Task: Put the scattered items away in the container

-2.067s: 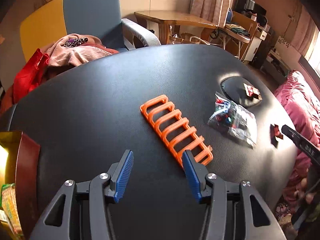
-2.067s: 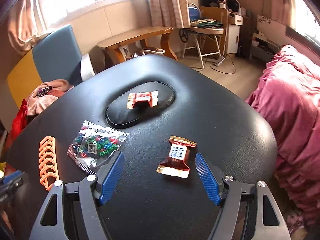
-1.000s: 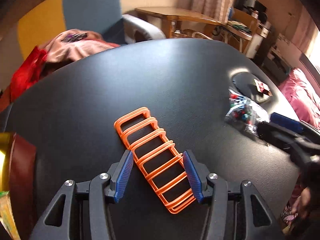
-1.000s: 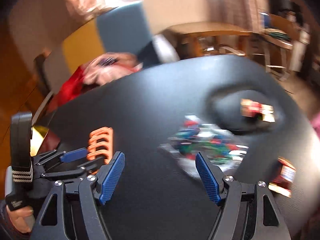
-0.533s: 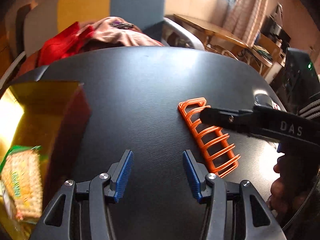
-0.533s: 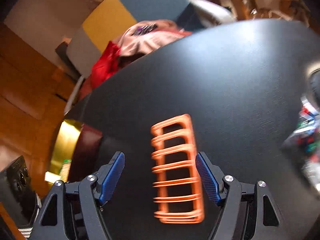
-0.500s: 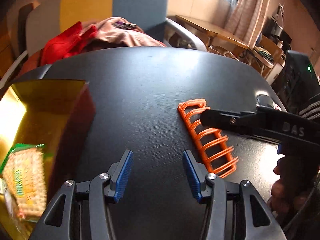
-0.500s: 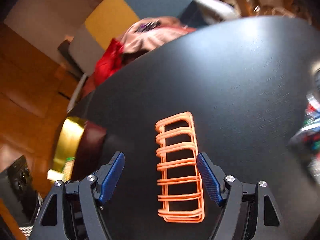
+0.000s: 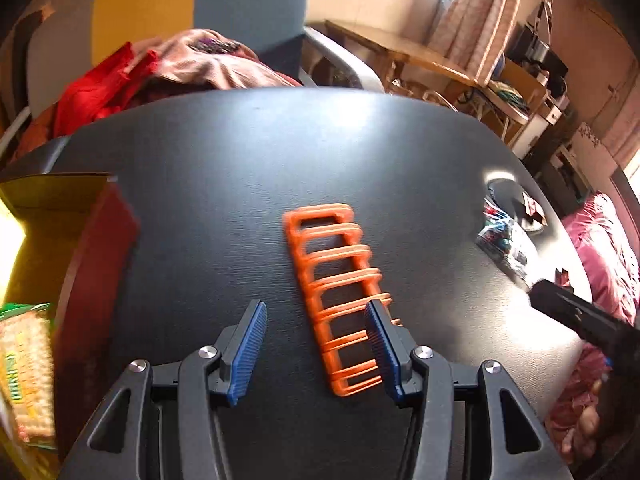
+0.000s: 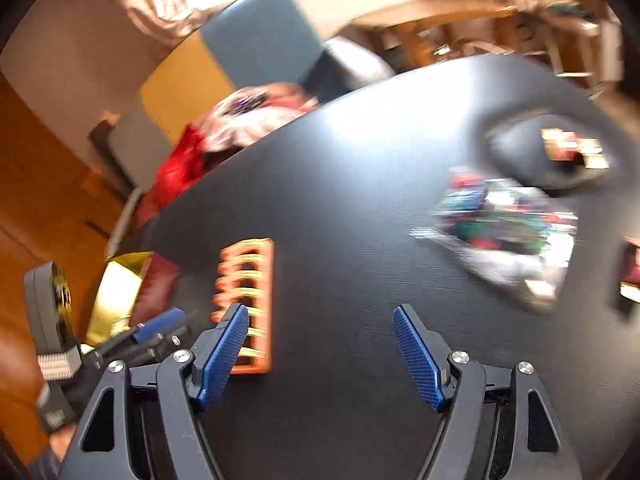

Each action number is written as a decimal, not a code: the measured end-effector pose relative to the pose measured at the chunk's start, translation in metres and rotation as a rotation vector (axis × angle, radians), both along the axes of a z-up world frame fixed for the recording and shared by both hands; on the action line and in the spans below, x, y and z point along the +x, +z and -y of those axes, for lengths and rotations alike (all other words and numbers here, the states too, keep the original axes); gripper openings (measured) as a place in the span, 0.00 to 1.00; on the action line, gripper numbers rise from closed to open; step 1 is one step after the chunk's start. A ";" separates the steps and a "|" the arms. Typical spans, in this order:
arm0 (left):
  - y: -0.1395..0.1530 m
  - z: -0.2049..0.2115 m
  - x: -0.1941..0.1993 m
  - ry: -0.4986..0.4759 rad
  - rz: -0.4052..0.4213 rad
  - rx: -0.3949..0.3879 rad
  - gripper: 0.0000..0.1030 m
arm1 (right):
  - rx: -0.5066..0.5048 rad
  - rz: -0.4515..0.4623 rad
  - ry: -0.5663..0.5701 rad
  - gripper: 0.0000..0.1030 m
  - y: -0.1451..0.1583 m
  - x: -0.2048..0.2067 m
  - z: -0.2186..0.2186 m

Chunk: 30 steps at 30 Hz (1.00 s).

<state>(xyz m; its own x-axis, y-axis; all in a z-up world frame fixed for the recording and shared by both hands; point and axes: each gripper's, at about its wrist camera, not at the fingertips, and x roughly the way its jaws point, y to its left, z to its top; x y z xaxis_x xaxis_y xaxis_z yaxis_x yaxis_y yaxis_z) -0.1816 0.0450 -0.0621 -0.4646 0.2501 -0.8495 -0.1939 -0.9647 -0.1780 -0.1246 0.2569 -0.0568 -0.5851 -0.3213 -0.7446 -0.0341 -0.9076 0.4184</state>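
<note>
An orange plastic rack (image 9: 336, 292) lies flat on the black table (image 9: 224, 168). My left gripper (image 9: 316, 320) is open, with the rack's near end between its blue pads, nearer the right pad. The red and gold box (image 9: 60, 248) stands open at the left with a biscuit packet (image 9: 28, 368) inside. My right gripper (image 10: 320, 326) is open and empty over bare table; the rack (image 10: 248, 300) lies by its left finger. A clear bag of coloured pieces (image 10: 508, 232) and two candy wrappers (image 10: 572, 148) lie to the right, blurred.
A blue and yellow armchair (image 9: 240, 20) with red and pink clothes (image 9: 168, 72) stands behind the table. A wooden desk (image 9: 420, 60) is at the back. A pink bed cover (image 9: 604, 248) lies to the right. A round dip (image 10: 552, 152) in the table holds one wrapper.
My left gripper swung right and now straddles the rack's near end. My right gripper pulled away from the rack and turned right toward the bag, its view blurred.
</note>
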 end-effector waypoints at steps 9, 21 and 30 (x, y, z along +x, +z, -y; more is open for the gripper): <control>-0.005 -0.033 -0.010 -0.025 -0.017 -0.086 0.52 | 0.141 -0.017 -0.181 0.74 0.009 0.045 -0.077; -0.028 -0.038 -0.017 0.019 0.029 -0.180 0.54 | 0.215 0.000 -0.332 0.76 0.003 0.061 -0.153; -0.030 -0.026 -0.016 0.045 -0.001 -0.161 0.51 | 0.290 0.068 -0.465 0.75 -0.020 0.035 -0.188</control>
<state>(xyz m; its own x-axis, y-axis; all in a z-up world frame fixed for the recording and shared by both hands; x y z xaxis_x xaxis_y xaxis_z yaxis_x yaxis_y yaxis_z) -0.1972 0.0710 -0.0918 -0.4729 0.0901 -0.8765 -0.1501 -0.9885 -0.0206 -0.0896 0.4447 -0.0764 -0.5643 0.1837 -0.8049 -0.4770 -0.8683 0.1362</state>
